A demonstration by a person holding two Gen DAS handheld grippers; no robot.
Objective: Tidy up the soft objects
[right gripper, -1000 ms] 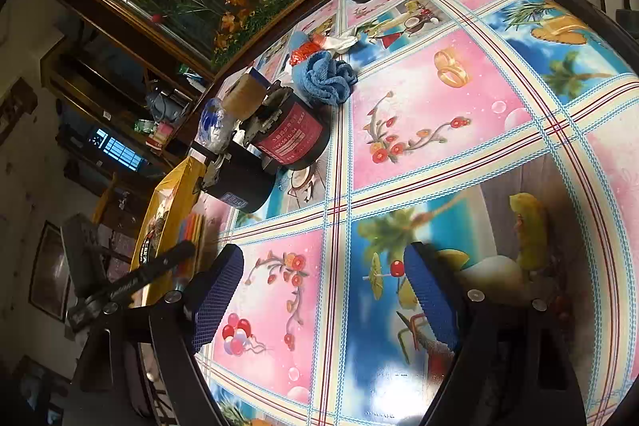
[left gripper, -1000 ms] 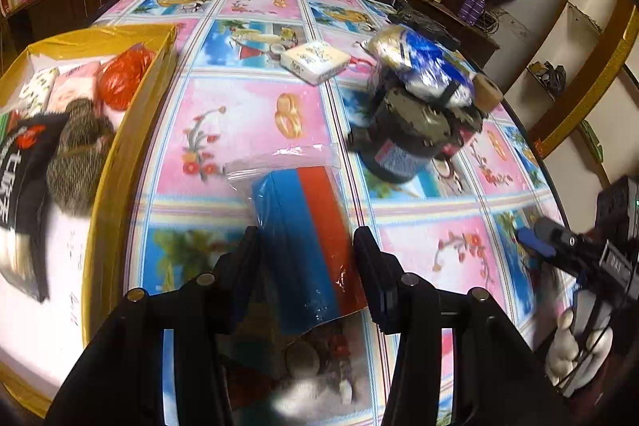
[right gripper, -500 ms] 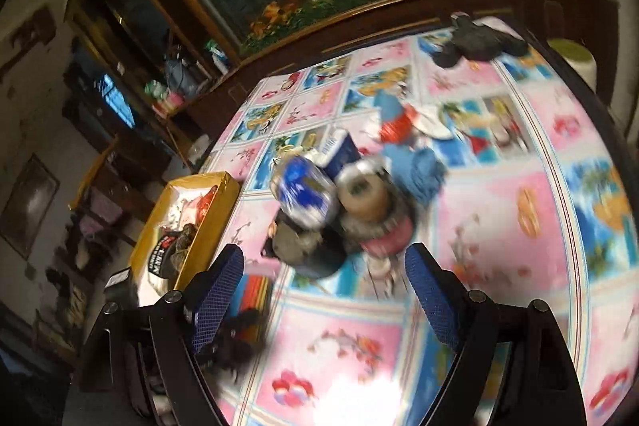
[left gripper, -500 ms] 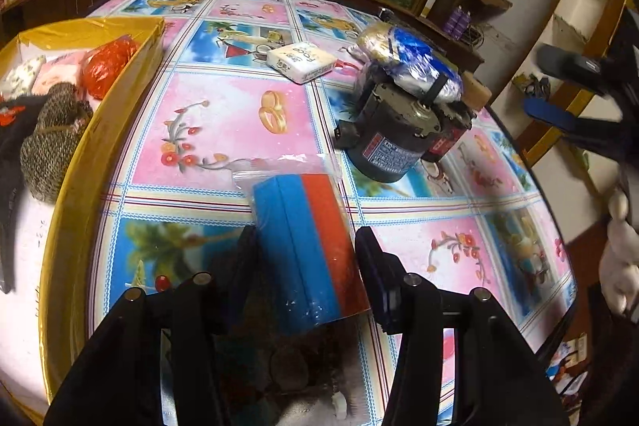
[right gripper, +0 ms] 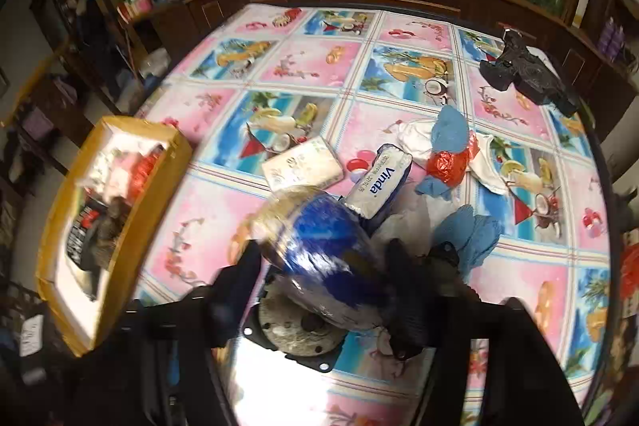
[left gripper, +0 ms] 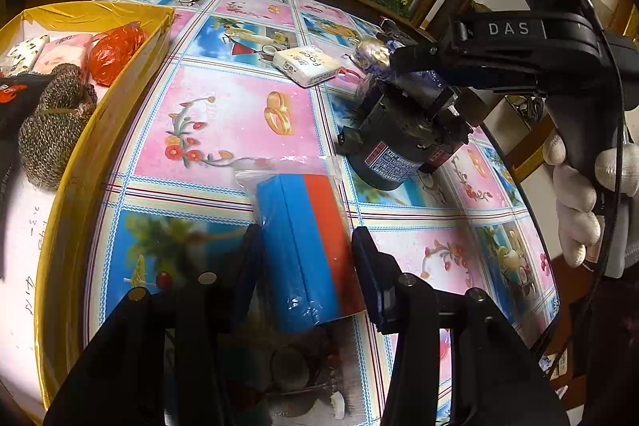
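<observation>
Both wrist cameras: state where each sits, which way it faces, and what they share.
Left wrist: on the left gripper, angled down across the table; its black fingers flank a bagged blue-and-orange sponge pack. The right gripper and a white-gloved hand show at right.
Right wrist: on the right gripper, looking steeply down; its jaws have just been closing around a blue foil-wrapped bundle atop a black motor.
Shared: the yellow box, white tissue pack, motor and bundle.
</observation>
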